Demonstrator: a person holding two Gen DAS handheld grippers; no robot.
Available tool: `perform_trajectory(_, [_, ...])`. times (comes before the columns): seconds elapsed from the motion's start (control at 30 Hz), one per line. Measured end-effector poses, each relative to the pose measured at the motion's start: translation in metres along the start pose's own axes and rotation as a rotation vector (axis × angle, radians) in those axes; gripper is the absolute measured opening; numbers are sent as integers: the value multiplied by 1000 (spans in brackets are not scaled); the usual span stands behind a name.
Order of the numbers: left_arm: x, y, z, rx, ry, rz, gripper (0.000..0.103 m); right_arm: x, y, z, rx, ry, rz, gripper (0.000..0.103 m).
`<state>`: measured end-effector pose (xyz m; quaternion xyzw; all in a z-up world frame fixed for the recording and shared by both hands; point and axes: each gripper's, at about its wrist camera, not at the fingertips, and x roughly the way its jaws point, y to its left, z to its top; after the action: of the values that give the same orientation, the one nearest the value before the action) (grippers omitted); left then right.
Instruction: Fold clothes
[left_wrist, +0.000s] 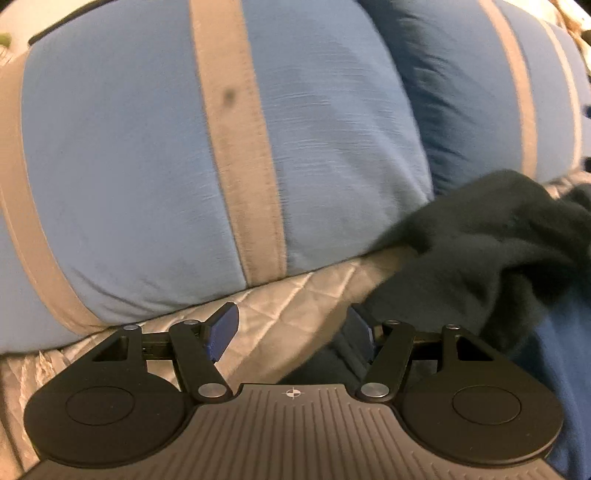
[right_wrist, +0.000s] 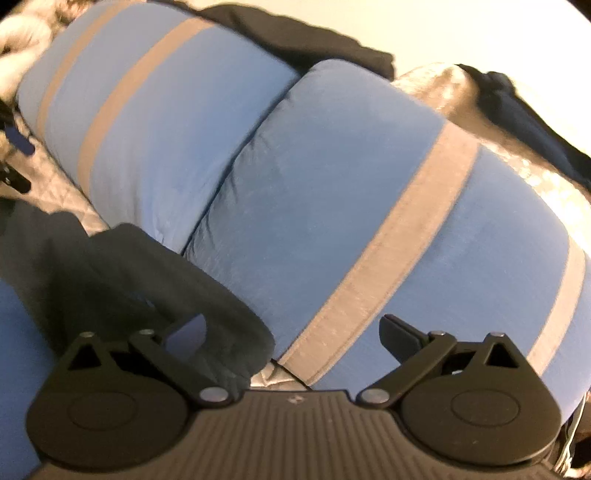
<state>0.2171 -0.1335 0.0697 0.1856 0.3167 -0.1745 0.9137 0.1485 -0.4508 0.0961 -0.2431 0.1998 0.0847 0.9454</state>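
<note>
We hold our left tool (left_wrist: 293, 326) low over a quilted bed cover (left_wrist: 288, 299), its two blue-padded fingers spread apart with nothing between them. The left finger (left_wrist: 225, 328) hangs over bare quilting, while the right finger (left_wrist: 360, 328) sits at the edge of a dark garment (left_wrist: 491, 240), apparently touching the cloth, though motion blur keeps us from being sure. That garment, black or very dark grey and crumpled, lies heaped on the bed to the right of the tool, its upper edge resting against a large blue pillow (left_wrist: 129, 166) crossed by grey bands. A second blue pillow (left_wrist: 461, 110) of the same pattern lies just beside the first, farther right.

Our right tool (right_wrist: 295, 332) is likewise released, fingers wide apart and gripping nothing. Its left finger (right_wrist: 186, 332) sits over the dark garment (right_wrist: 140, 280), which bunches up directly under and in front of it; its right finger (right_wrist: 400, 332) hangs in front of the near blue pillow (right_wrist: 332, 192). The far blue pillow (right_wrist: 155, 107) lies behind it, the two pressed together along a seam. More dark fabric (right_wrist: 303, 37) lies heaped behind the pillows, against a pale wall (right_wrist: 461, 29). Another blue cloth (right_wrist: 14, 350) fills the lower left corner of the right wrist view.
</note>
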Motion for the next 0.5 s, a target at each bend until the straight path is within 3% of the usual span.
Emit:
perform_trajectory(0.23, [23, -16, -16, 108, 66, -51, 64, -35, -35, -11, 133, -3, 15, 103])
perform_trajectory(0.5, [44, -17, -16, 67, 109, -112, 61, -49, -78, -43, 138, 72, -11, 103])
